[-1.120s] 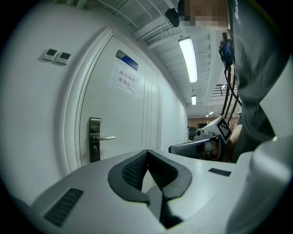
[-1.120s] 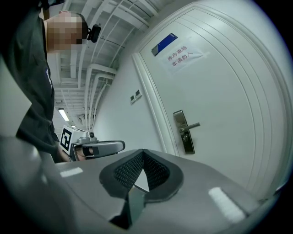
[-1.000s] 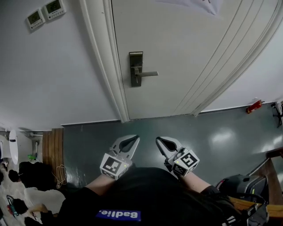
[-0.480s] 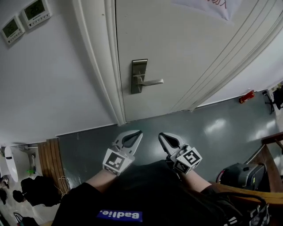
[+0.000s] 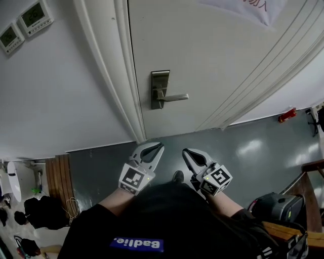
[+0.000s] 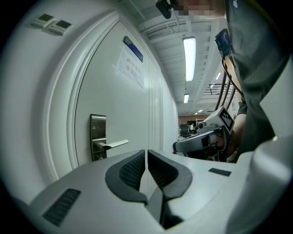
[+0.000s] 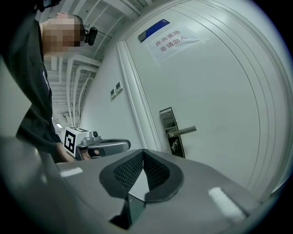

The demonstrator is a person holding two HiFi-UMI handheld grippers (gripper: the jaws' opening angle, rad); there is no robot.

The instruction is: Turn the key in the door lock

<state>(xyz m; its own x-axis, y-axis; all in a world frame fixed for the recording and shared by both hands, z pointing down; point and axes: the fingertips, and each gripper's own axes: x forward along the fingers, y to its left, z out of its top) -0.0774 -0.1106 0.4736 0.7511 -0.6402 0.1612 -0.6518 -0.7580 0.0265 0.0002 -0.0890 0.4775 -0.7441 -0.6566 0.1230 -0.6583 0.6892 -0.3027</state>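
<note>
A white door carries a metal lock plate (image 5: 159,90) with a lever handle (image 5: 174,97) that points right. In the right gripper view a small key (image 7: 174,146) sticks out of the plate (image 7: 170,130) below the lever. The left gripper (image 5: 161,145) and right gripper (image 5: 185,152) are held side by side low in front of the person, short of the door and well below the lock. Both are shut with nothing between the pads. In the left gripper view the shut tips (image 6: 146,152) point at the door just right of the plate (image 6: 98,141). In its own view, the right gripper (image 7: 142,152) points left of the plate.
Two wall thermostats (image 5: 23,25) hang left of the door frame (image 5: 124,76). A paper notice (image 5: 243,7) is taped high on the door. A red item (image 5: 286,115) lies on the grey floor at right. Near it are a black device (image 5: 273,205) and a wooden frame (image 5: 309,172). Dark bags (image 5: 38,207) sit at left.
Both grippers have moved forward toward the door, still shut and side by side. The lock plate and lever now appear a little nearer and lower in the head view.
</note>
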